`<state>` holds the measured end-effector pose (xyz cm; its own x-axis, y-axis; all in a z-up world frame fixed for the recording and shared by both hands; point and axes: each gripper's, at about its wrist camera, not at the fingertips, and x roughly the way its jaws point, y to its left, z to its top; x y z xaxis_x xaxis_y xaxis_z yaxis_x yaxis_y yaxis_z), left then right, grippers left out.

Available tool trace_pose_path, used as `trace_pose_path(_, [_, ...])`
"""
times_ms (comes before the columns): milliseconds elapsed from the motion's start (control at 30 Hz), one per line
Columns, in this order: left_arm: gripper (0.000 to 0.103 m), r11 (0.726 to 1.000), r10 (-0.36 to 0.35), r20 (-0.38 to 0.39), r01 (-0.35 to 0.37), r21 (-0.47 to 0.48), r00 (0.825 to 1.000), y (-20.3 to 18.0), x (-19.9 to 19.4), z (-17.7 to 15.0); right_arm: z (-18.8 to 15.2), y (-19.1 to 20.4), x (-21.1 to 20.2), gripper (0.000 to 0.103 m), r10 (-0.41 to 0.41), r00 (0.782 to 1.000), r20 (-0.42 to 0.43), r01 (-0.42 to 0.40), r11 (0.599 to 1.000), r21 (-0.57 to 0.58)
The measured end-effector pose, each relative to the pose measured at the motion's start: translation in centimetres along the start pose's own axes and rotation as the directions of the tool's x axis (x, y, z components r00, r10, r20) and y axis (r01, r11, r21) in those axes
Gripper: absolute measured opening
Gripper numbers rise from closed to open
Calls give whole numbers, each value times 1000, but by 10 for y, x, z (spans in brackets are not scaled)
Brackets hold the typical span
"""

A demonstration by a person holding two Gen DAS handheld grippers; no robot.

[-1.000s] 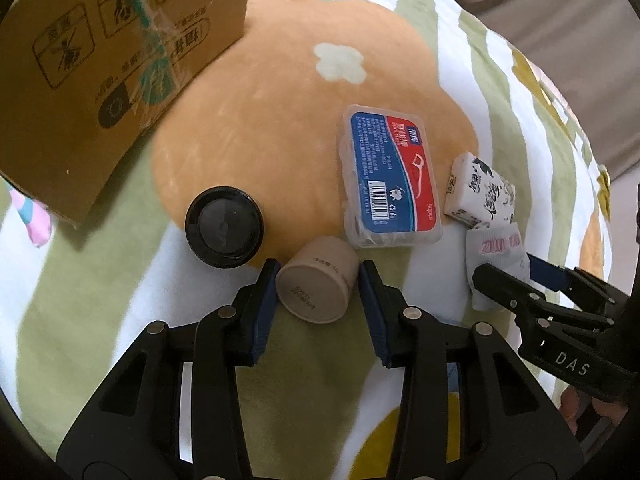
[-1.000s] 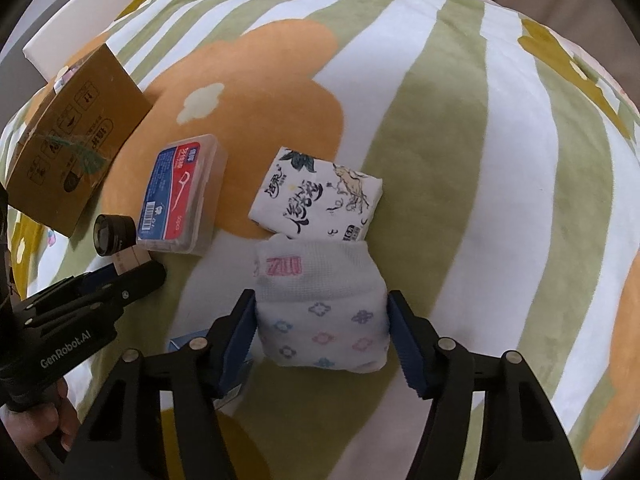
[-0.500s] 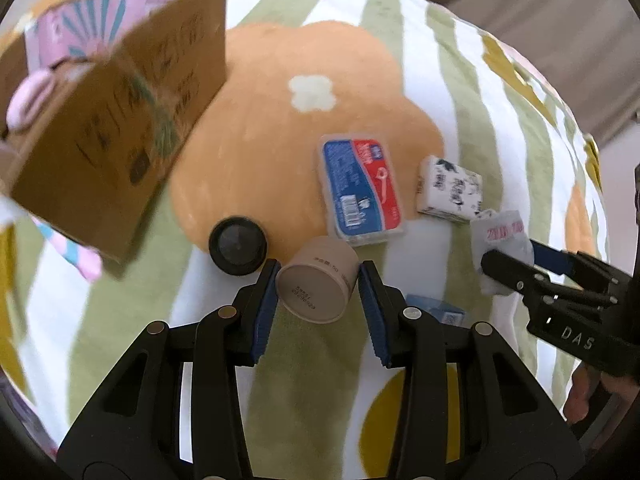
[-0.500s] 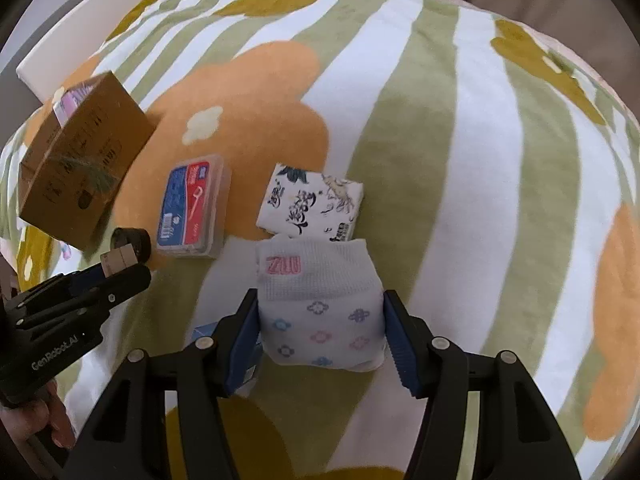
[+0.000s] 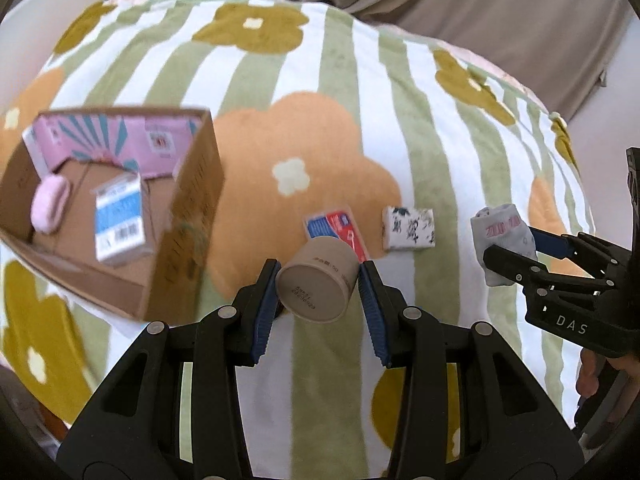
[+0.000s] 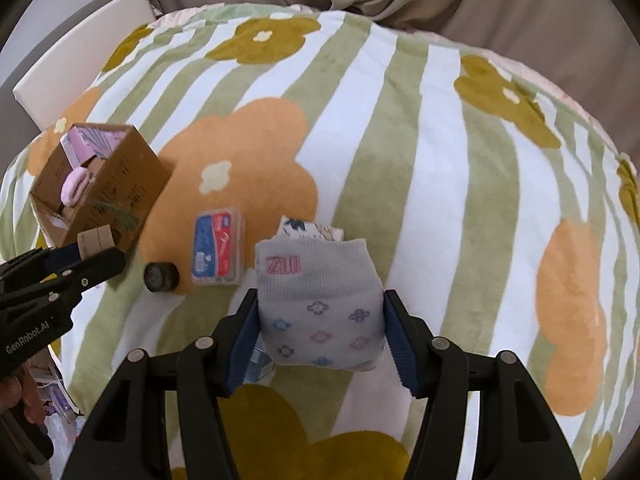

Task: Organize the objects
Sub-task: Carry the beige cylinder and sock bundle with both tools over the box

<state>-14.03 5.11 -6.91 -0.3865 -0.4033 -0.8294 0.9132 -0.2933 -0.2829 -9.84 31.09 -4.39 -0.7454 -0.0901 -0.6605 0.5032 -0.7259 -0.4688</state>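
Note:
My left gripper [image 5: 318, 286] is shut on a beige cardboard tube [image 5: 316, 280], held in the air above the blanket. To its left stands an open cardboard box [image 5: 188, 216] with a pink pouch [image 5: 50, 206] and a blue-and-white packet [image 5: 120, 222] inside. My right gripper [image 6: 320, 320] is shut on a folded white sock bundle [image 6: 318, 300] with small flower prints, also lifted off the blanket. The same right gripper [image 5: 516, 256] and sock bundle [image 5: 502, 234] show at the right of the left wrist view, and the left gripper [image 6: 86, 256] with the tube [image 6: 96, 240] at the left of the right wrist view.
On the striped flower blanket [image 6: 400, 128] lie a red-and-blue floss pick case [image 6: 218, 246], a black round lid [image 6: 161, 277] and a white tissue pack [image 5: 408, 227]. A small blue packet [image 6: 256, 368] peeks out under the right gripper. A grey curtain [image 5: 500, 20] hangs behind the blanket.
Both grippers have risen off the blanket with their loads, so the objects below look smaller. The left view has swung so the box's open inside now shows. The right jaws closed slightly on the sock.

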Motion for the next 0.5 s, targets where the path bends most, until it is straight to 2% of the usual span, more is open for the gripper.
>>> trace_pose_path(200, [37,999,-17,22,16,30,1000,22,-30,20,20,25,-30,55,-8,999,31,8,1000,14])
trace_pose_path(500, [37,999,-10,50,7,51,999,82,-71,46,58,93,-51,55,19,998,66,-19,1000,7])
